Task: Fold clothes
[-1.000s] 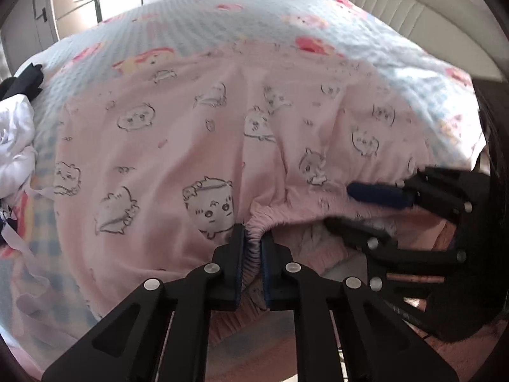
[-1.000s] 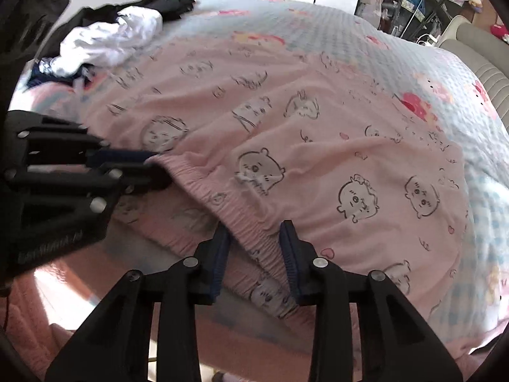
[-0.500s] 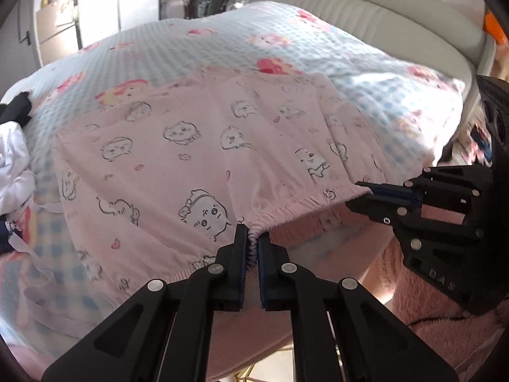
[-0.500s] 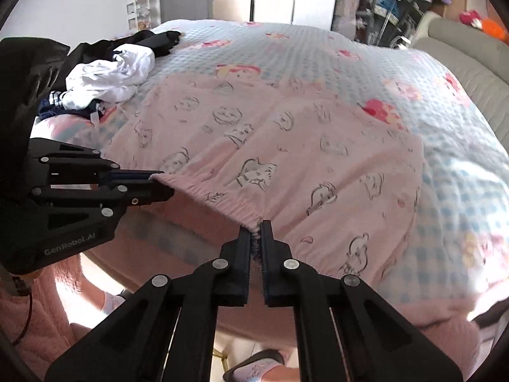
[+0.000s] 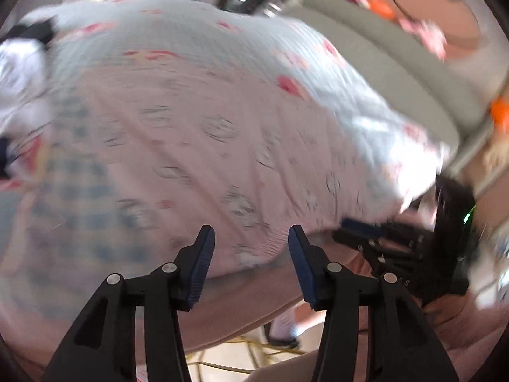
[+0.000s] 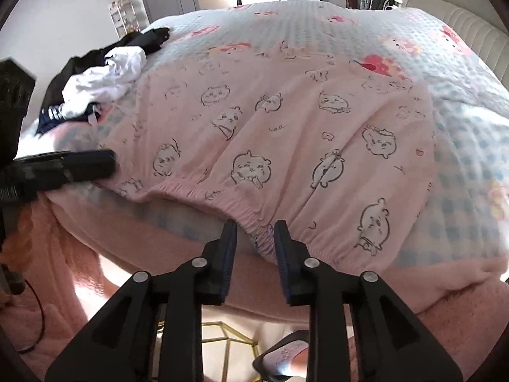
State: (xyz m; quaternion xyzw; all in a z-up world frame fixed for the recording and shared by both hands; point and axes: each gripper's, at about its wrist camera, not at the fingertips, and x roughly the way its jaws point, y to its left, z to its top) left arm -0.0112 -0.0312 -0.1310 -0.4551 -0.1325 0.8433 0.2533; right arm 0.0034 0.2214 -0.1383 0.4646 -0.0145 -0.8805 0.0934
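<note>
Pink pyjama bottoms (image 6: 286, 133) with a cartoon animal print lie spread flat on the bed, the elastic waistband along the near edge. My right gripper (image 6: 255, 227) is opening. A bunched bit of waistband sits loosely between its blue pads, which no longer press on it. At the left of this view my left gripper (image 6: 92, 167) hovers by the garment's corner. The left wrist view is blurred by motion. In it my left gripper (image 5: 250, 234) is opening wide with nothing pinched, the pink bottoms (image 5: 206, 146) just beyond its tips and my right gripper (image 5: 359, 226) to the right.
A light blue checked bedcover (image 6: 318, 22) lies under the garment. White and dark clothes (image 6: 105, 76) are piled at the far left of the bed. A padded headboard (image 6: 461, 22) stands at the right. A person's fluffy pink sleeve (image 6: 47, 254) and slippered foot (image 6: 283, 359) are below.
Both grippers held the waistband shut half a second ago and have let it go. The left jaws now stand wide and the left view has swung. The right jaws have parted slightly.
</note>
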